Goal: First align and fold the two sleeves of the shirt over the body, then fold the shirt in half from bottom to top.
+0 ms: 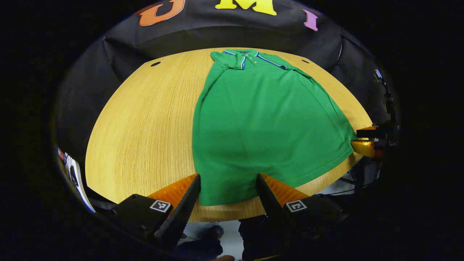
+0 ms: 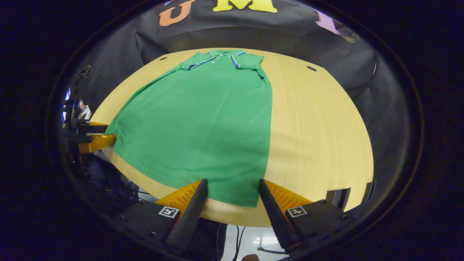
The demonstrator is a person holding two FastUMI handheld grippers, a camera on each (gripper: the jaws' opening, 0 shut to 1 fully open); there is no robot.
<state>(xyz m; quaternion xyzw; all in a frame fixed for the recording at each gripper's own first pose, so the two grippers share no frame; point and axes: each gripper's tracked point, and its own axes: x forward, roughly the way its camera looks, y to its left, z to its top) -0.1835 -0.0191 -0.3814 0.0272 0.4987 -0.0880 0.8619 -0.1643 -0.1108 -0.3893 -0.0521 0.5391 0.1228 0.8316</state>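
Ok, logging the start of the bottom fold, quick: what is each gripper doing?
Left gripper: open, at the green shirt's bottom hem, holding nothing.
Right gripper: open, at the hem too, holding nothing.

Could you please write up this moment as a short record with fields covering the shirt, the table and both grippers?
shirt: green polo shirt, lying flat, collar at the far end, hem near the grippers
sleeves: already folded in over the body
table: round wooden table
left gripper: left gripper, open, fingers either side of the hem's left corner
right gripper: right gripper, open, at the hem's right corner
next step: bottom-to-top fold not yet done
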